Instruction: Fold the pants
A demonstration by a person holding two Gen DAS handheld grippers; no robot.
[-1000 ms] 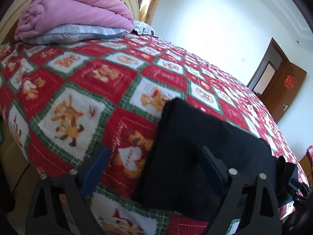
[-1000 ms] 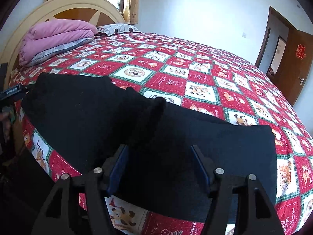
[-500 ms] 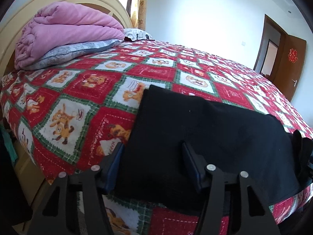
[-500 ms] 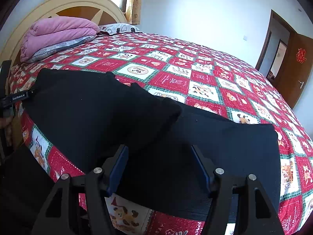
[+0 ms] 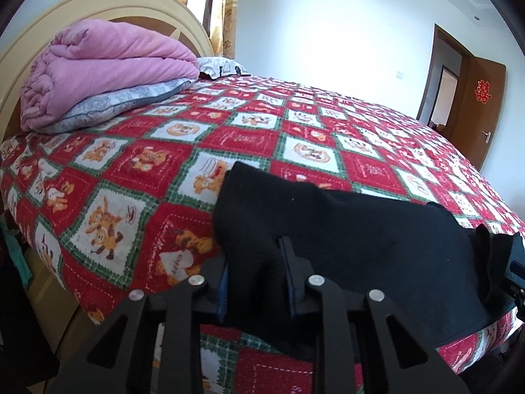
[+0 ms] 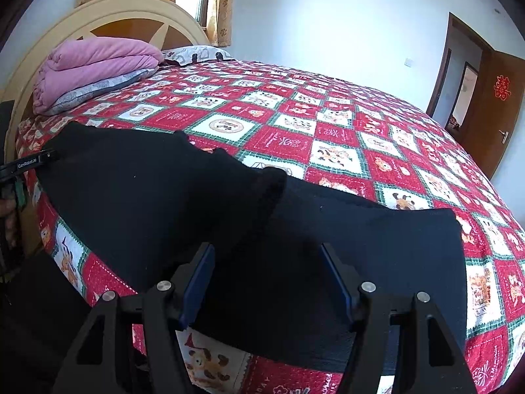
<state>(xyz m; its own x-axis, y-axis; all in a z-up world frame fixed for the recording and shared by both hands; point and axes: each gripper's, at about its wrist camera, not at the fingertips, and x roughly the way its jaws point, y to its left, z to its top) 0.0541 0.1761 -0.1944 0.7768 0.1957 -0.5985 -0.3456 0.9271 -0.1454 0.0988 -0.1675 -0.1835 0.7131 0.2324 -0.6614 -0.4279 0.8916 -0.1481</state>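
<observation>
Black pants (image 5: pixel 344 229) lie along the near edge of a bed with a red, white and green patterned cover (image 5: pixel 249 138). My left gripper (image 5: pixel 254 262) is shut on the left end of the pants, with cloth bunched between its fingers. In the right wrist view the pants (image 6: pixel 147 203) lie partly folded, one layer lapping over another near the middle. My right gripper (image 6: pixel 269 269) is open, its fingers straddling the near edge of the pants. The left gripper shows at the far left of the right wrist view (image 6: pixel 29 164).
A folded pink quilt (image 5: pixel 105 69) sits on a grey pillow (image 5: pixel 124 105) by the cream headboard (image 6: pixel 131 16). A second pillow (image 6: pixel 197 54) lies behind it. A brown door (image 5: pixel 475 105) stands open at the right wall. The bed edge drops off just below the grippers.
My left gripper has closed from wide open onto the left end of the pants. My right gripper stays open over the pants, which have shifted slightly.
</observation>
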